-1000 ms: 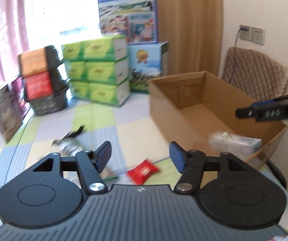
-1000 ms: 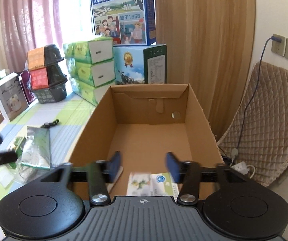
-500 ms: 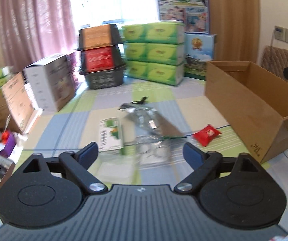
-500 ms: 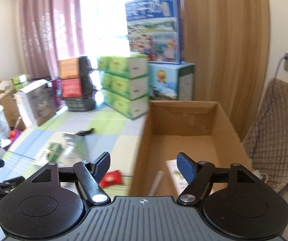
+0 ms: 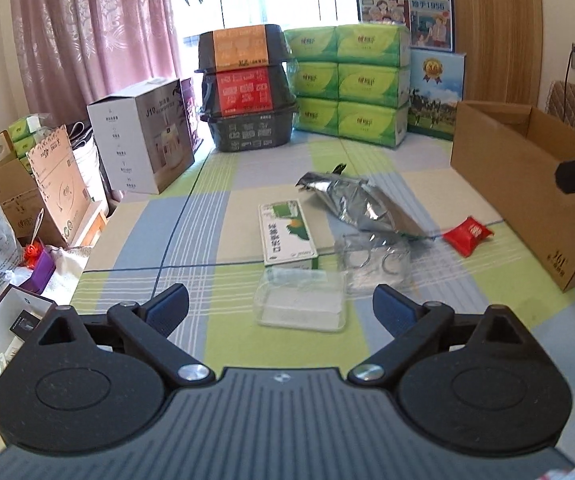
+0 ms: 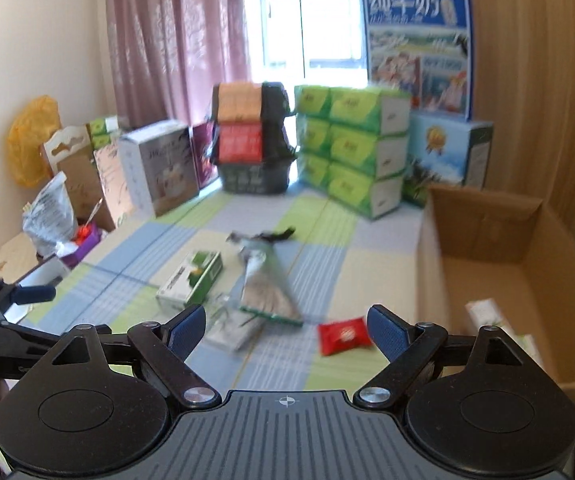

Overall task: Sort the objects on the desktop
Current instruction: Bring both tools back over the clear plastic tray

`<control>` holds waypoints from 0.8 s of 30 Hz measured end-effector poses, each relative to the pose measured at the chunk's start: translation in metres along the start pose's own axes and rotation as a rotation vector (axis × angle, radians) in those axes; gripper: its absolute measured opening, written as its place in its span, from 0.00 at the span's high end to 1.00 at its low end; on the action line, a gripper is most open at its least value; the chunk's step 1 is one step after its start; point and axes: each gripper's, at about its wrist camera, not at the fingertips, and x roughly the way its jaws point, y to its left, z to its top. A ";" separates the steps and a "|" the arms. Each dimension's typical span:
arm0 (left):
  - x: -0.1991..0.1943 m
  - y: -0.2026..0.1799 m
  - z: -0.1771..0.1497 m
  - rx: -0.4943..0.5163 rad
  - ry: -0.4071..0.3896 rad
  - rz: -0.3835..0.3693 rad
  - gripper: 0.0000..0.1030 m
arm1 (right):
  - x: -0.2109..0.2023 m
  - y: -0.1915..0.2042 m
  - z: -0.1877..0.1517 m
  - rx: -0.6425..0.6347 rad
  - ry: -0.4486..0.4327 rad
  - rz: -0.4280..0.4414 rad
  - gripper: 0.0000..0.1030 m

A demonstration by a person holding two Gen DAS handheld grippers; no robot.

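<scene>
Above the clutter, both tools wider.

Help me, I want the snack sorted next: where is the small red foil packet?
In both wrist views the small red foil packet lies on the checked mat, between the crumpled silver foil bag and the open cardboard box.

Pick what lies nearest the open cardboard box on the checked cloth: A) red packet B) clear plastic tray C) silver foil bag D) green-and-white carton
A: the red packet lies just off the cardboard box wall, while the foil bag, carton and clear tray sit further left.
</scene>
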 end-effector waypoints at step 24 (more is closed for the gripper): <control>0.112 0.005 -0.002 0.076 0.120 -0.171 0.01 | 0.126 -0.006 -0.036 0.076 0.138 0.001 0.17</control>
